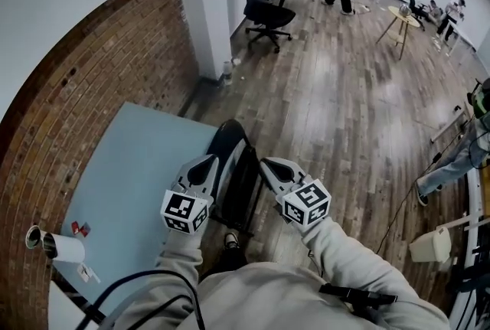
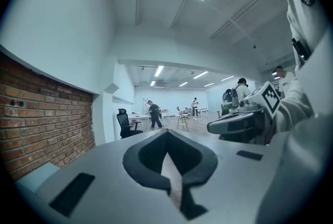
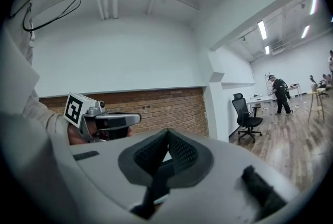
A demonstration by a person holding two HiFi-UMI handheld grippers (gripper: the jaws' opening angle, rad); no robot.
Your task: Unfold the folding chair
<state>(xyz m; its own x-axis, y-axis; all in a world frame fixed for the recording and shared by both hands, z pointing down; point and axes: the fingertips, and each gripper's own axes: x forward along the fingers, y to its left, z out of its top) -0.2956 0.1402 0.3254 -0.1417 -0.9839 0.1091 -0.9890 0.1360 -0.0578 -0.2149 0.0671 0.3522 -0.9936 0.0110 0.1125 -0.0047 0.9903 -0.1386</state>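
Wood-plank floor (image 1: 329, 114) meets brick wall (image 1: 99, 91); folding chair (image 1: 245, 181) stands beside pale-blue table (image 1: 122, 183).

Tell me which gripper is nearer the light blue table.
Left. The left gripper sits by the table, at its right edge in the head view. The right gripper is farther right, beyond the black folded chair between them.

Black folding chair (image 1: 243, 184) at centre. At nine o'clock lies a pale blue surface (image 1: 130, 175); at ten, a red-brown brick wall (image 1: 92, 76). At two, a grey-brown plank floor (image 1: 337, 114). The left gripper (image 1: 205, 165) and right gripper (image 1: 269, 165) are grey with black-and-white marker squares.
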